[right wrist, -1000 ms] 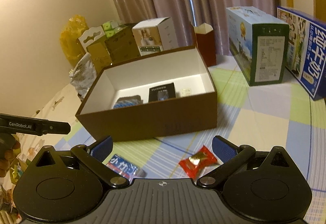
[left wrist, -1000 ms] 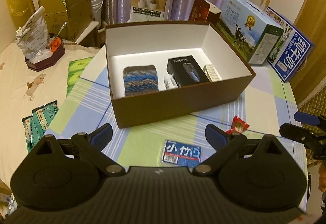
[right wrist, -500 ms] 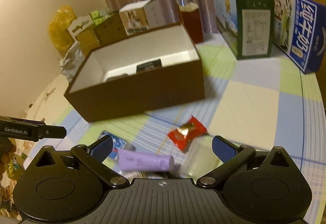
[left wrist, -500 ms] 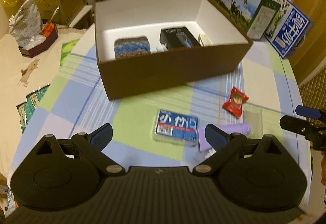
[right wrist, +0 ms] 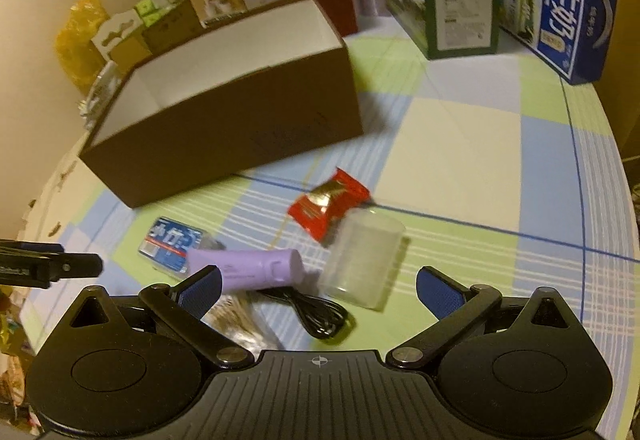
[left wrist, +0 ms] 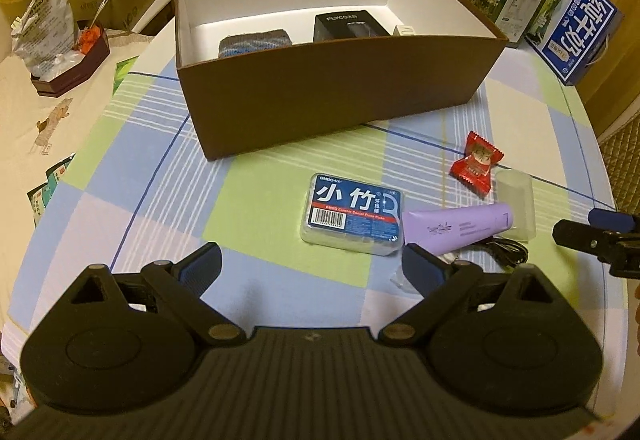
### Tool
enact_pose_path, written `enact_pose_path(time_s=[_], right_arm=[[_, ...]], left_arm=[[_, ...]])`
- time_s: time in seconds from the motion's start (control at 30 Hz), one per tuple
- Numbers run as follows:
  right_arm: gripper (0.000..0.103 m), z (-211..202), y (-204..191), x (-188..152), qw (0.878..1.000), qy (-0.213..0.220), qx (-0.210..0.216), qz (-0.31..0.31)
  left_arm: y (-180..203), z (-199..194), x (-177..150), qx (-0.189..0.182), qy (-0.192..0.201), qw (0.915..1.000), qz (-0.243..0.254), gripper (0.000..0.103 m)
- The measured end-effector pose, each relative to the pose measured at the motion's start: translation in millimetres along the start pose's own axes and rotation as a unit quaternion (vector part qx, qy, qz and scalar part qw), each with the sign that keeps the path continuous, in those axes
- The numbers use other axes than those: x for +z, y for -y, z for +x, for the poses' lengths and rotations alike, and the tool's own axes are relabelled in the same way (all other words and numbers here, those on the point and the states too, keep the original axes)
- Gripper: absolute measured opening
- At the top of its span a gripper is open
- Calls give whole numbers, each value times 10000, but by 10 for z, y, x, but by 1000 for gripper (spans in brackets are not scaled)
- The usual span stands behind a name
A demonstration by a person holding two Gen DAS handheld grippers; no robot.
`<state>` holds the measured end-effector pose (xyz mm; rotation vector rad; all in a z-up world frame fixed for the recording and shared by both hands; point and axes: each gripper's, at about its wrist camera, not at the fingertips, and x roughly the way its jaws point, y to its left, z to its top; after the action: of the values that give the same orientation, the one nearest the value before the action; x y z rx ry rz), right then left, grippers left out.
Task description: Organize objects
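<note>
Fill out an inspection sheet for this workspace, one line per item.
Surface: checked tablecloth.
Job's things: open brown box holding a knitted item and black box; floss pack, purple tube, red candy, clear cup lying loose in front.
Clutter: milk cartons, cardboard boxes behind.
Grippers: left gripper and right gripper open, empty.
Cables: black cable coiled by the tube.
Surroundings: curtains, wall.

Open box [left wrist: 336, 107] set at back of surface [left wrist: 160, 199]; floss pack [left wrist: 352, 213] before it, tube [left wrist: 456, 226] to its right, candy [left wrist: 476, 161] and clear cup [left wrist: 516, 199] further right.
</note>
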<state>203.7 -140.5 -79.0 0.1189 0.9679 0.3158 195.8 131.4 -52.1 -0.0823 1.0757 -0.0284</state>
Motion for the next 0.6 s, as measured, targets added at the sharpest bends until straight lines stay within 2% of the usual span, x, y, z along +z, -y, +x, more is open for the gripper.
enact_pose_path(time_s=[0.27,0.53,0.6], right_arm=[[100,104,84,-62,9997,-79,-217,85],[73,264,157,-60,9988,-124,-386,267],[70,312,165,-54,9985,-147,-432,304]], left_arm=[[58,81,-25,-19,134,9996,248,95],[155,301,15,-39,163,9988,459,95],[179,382,22,-63,126,9985,535,95]])
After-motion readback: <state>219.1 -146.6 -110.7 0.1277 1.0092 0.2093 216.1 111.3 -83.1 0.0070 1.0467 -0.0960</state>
